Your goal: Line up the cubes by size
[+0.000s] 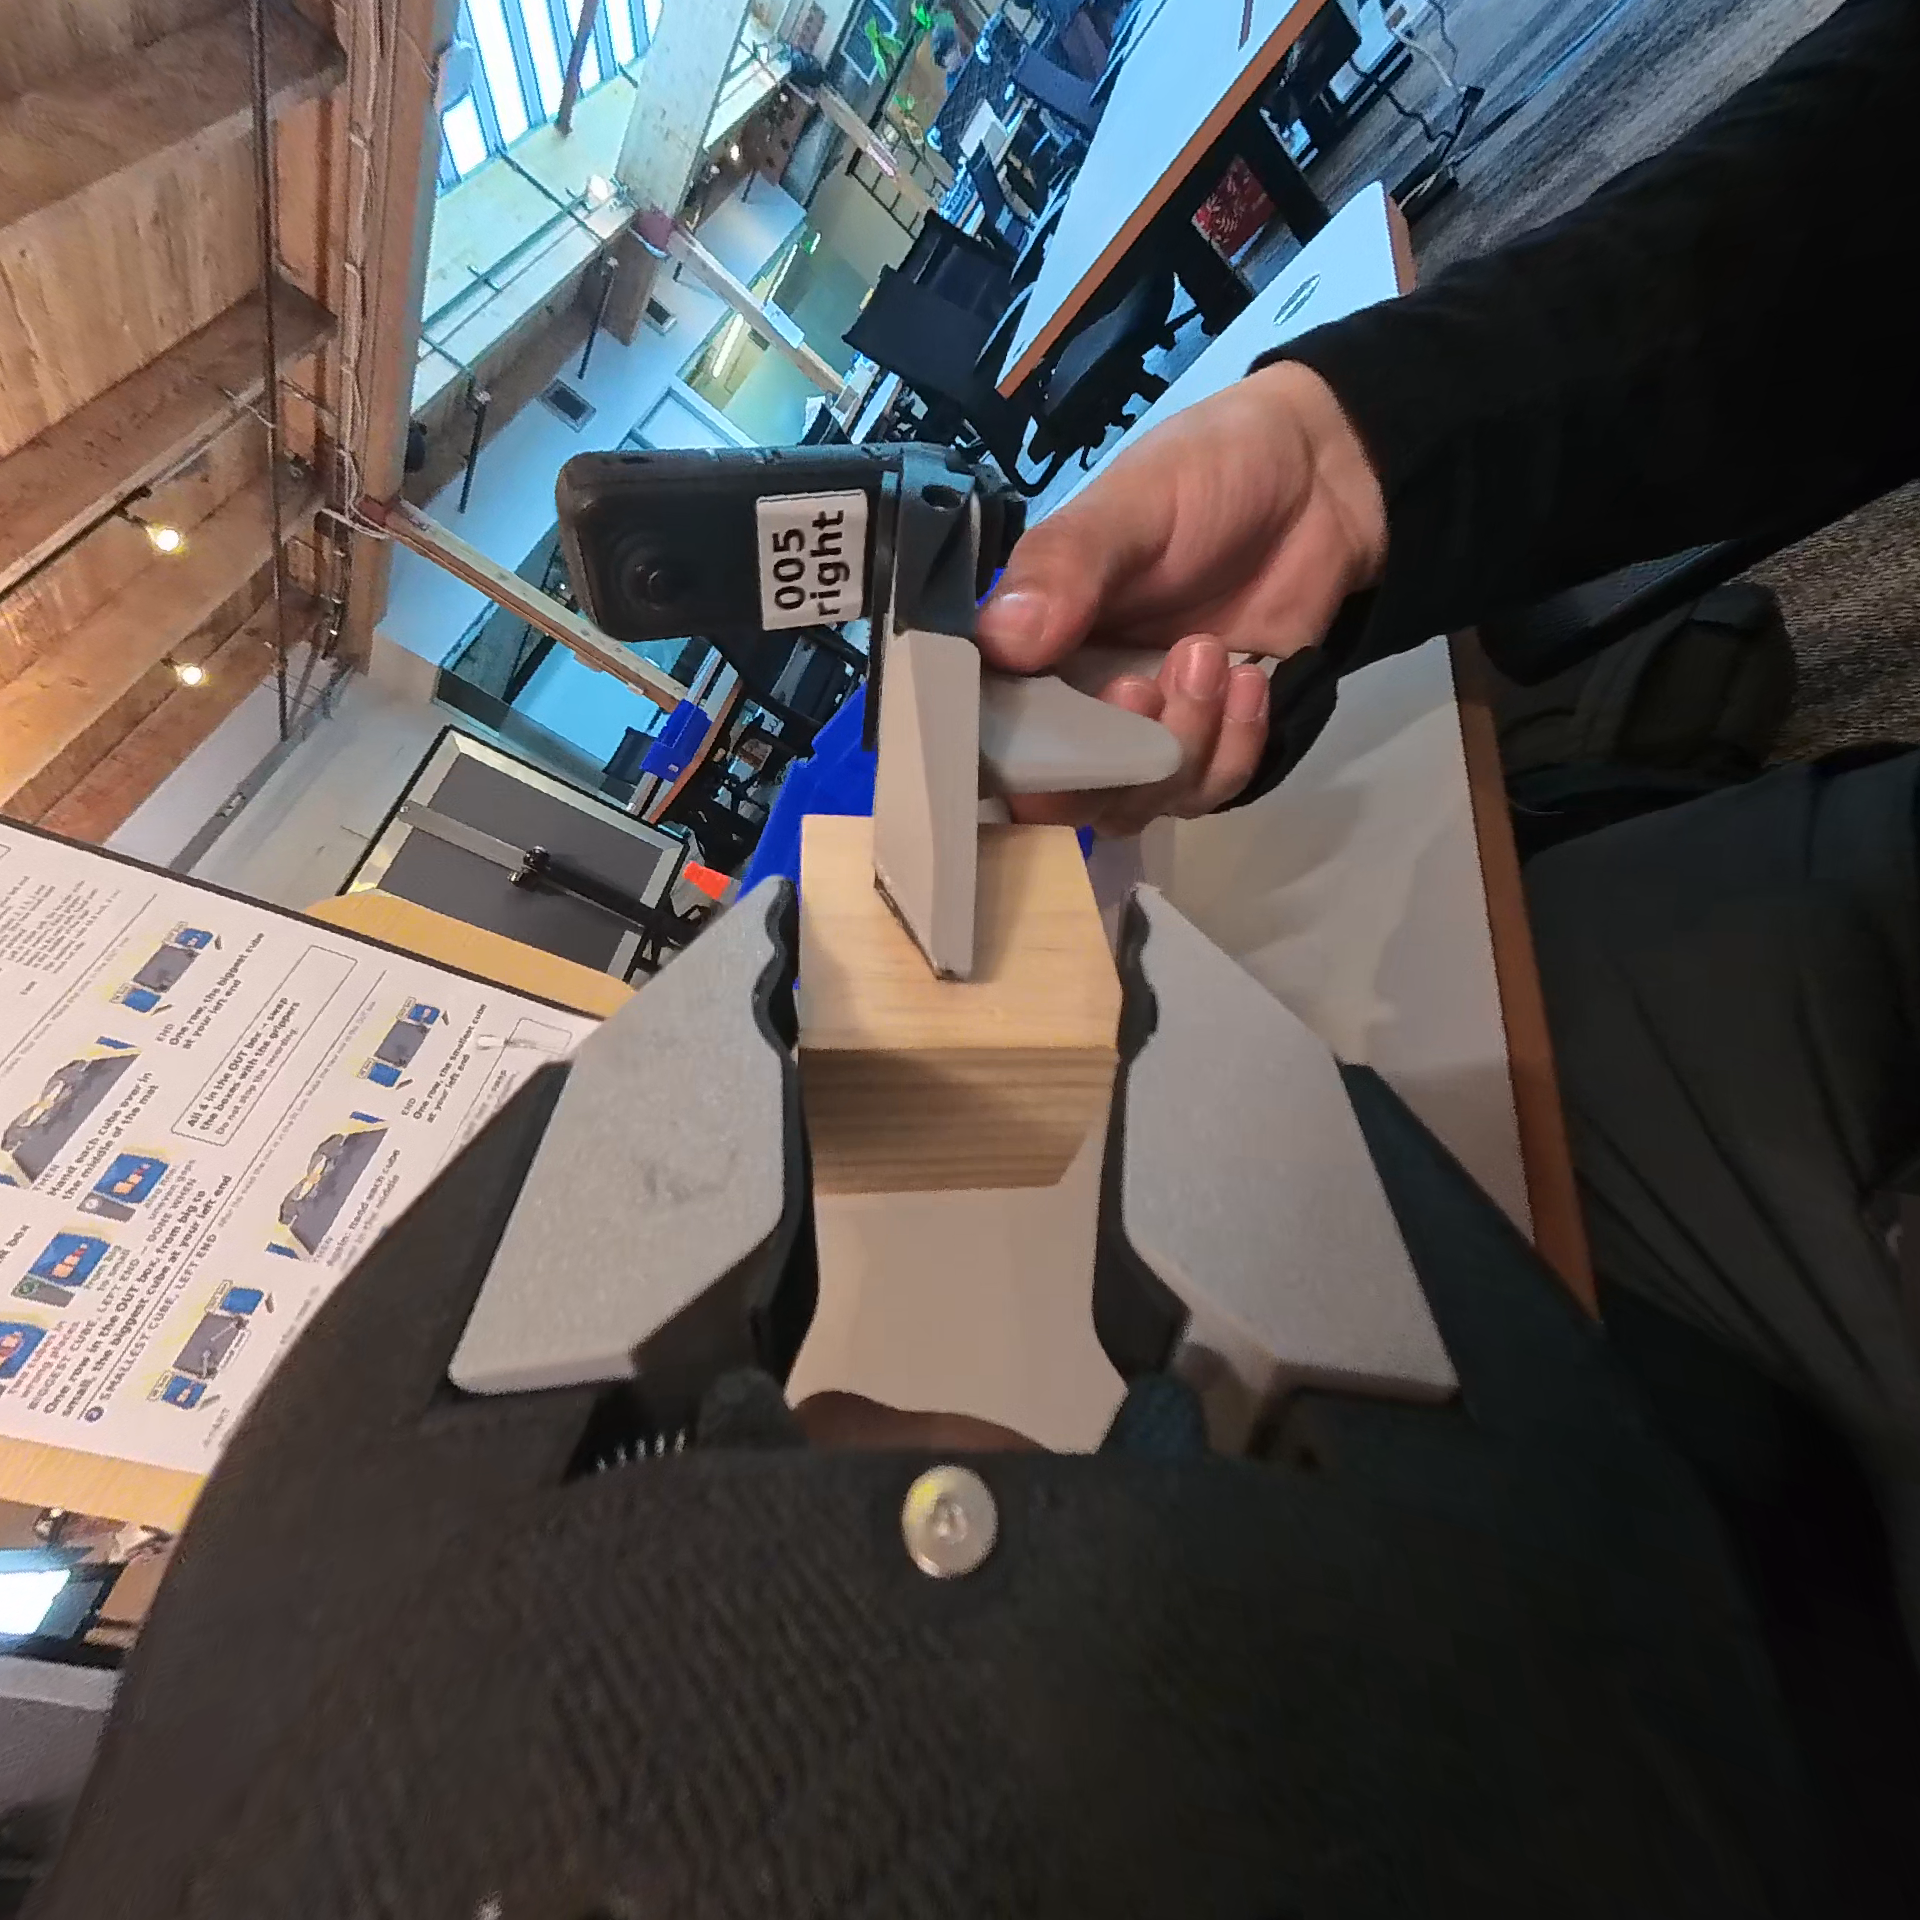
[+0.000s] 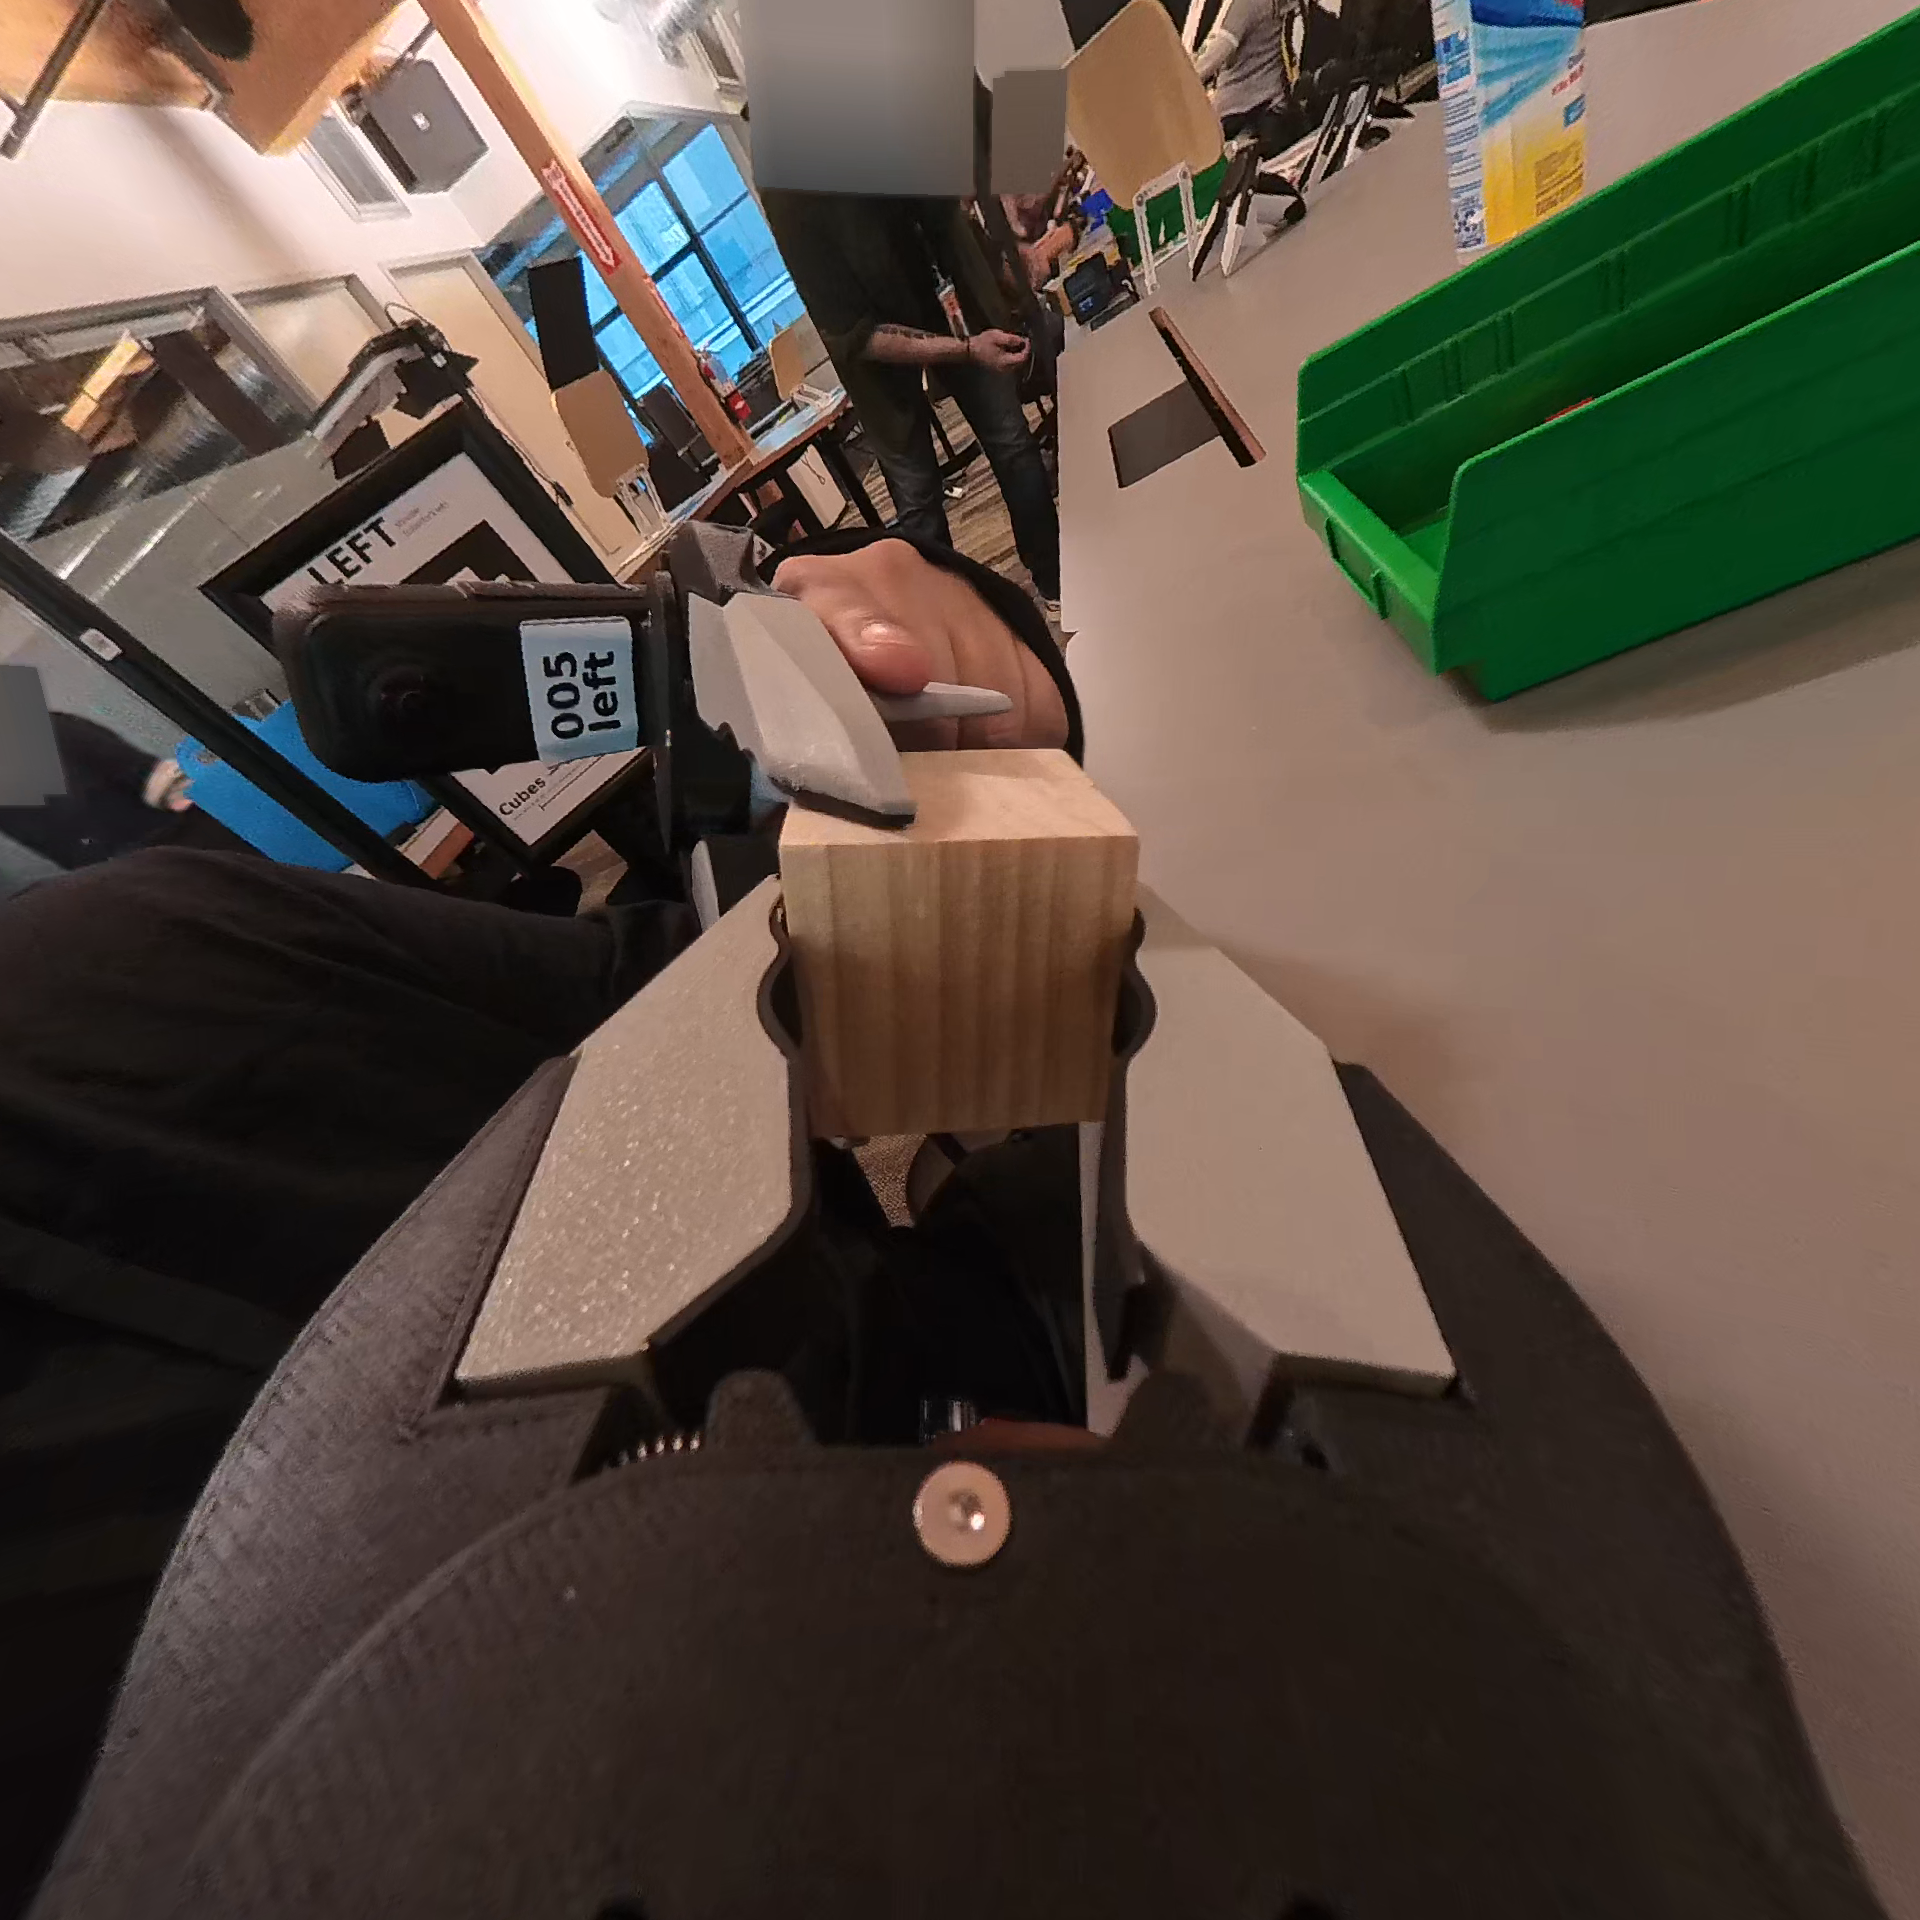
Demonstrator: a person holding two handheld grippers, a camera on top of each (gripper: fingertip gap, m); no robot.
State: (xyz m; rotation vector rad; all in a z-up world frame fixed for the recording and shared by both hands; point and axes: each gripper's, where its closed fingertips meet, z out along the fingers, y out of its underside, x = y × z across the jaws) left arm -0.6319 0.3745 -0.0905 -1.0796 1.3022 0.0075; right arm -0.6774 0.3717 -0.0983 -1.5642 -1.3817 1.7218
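Observation:
One pale wooden cube (image 1: 956,1081) is held in the air between both grippers. My left gripper (image 1: 956,966) has its jaws pressed on the cube's two sides. The right gripper's grey finger (image 1: 930,831) lies across the cube's upper face, held by a hand in a black sleeve. In the right wrist view my right gripper (image 2: 958,977) clamps the same cube (image 2: 956,997) on its sides. There the left gripper's finger (image 2: 821,738) rests on the cube's top edge. No other cubes are in view.
A grey table (image 2: 1455,1143) lies to the right, with a green bin (image 2: 1558,540) at its far right, a small dark stand (image 2: 1205,395) and a blue-yellow container (image 2: 1507,125) behind. A printed instruction sheet (image 1: 208,1143) lies at the left. People stand in the background.

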